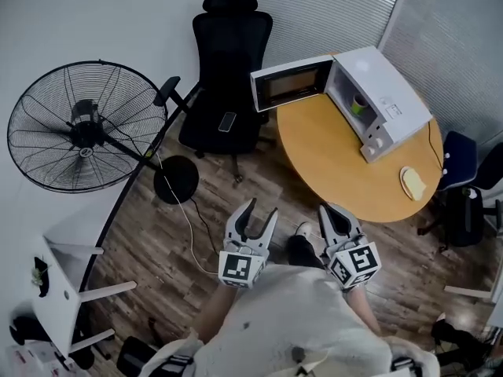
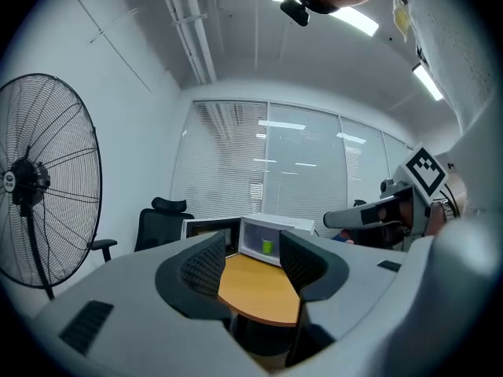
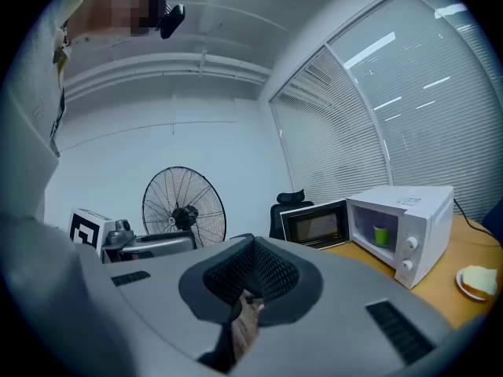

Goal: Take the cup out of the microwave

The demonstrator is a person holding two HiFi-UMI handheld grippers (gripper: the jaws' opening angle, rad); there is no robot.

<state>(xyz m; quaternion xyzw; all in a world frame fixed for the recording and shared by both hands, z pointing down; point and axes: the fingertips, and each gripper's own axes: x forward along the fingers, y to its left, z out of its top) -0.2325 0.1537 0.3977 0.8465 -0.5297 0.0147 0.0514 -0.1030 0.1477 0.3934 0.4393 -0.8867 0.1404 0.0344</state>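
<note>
Approaching is the step in hand: the green cup [image 1: 359,102] sits inside the open white microwave [image 1: 397,93], well apart from both claws. The left gripper [image 1: 262,209] has its jaws parted, empty; the right gripper [image 1: 328,210] has them pressed together on nothing. Next, reach across the round table [image 1: 338,171] into the cavity

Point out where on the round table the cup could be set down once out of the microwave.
Free: the broad bare wood of the table before the open microwave, down to the near edge. A narrower strip lies between the microwave and the pale yellow object. The far side is taken by the microwave.
</note>
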